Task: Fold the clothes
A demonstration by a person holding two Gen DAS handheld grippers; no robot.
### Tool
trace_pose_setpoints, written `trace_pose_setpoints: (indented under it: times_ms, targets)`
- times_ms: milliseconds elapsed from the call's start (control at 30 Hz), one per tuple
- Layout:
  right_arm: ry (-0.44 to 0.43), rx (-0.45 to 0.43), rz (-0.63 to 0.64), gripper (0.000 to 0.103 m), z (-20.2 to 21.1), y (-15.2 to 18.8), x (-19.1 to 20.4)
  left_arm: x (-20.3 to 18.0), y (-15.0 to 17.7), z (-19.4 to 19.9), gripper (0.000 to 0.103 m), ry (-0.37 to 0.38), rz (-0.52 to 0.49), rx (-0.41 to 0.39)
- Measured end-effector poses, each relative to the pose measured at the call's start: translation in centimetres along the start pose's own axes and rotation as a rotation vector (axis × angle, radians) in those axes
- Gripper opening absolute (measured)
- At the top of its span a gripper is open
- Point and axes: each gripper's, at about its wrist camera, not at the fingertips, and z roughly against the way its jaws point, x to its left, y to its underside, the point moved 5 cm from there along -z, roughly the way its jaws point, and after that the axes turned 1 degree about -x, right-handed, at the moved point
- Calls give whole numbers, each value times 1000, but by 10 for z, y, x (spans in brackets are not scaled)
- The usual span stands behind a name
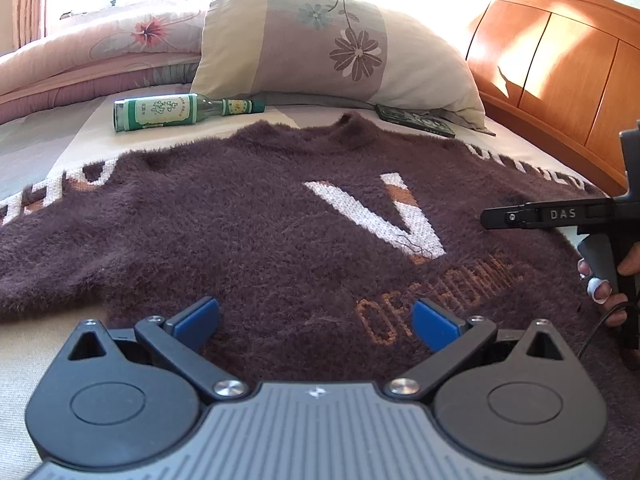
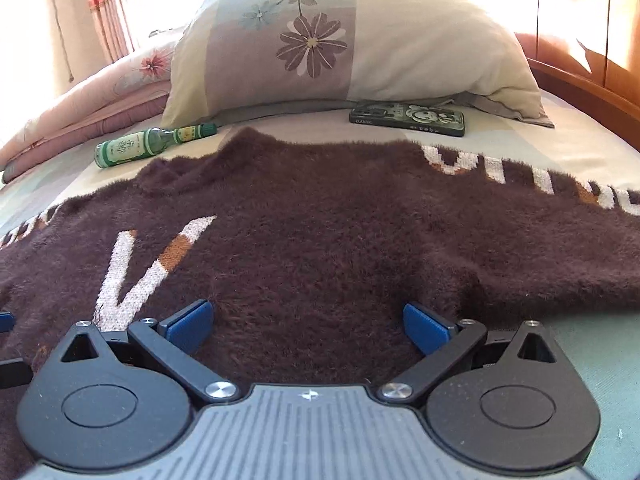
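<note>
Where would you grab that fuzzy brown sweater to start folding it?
Probably by a sleeve. The sweater lies flat with its sleeves spread sideways, so the open right gripper could come low from the right and pinch the sleeve's near edge, where it stands up off the bed.

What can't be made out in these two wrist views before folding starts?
- Fuzzy dark brown sweater: both sleeve ends cut off by the frame edges in both views; hem hidden behind the left gripper and right gripper.
- Green glass bottle: label too small to read.
- Dark rectangular case: far edge tucked under the floral pillow.
</note>
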Motion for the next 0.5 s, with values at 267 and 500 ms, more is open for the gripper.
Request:
trace_pose_setpoints:
  times_ms: [267,500]
  targets:
    - [89,61,140,103,42,21,13,1,3,1,102,-19,-14,4]
    - [43,60,142,103,56,24,29,5,1,9,102,-9,13,-19]
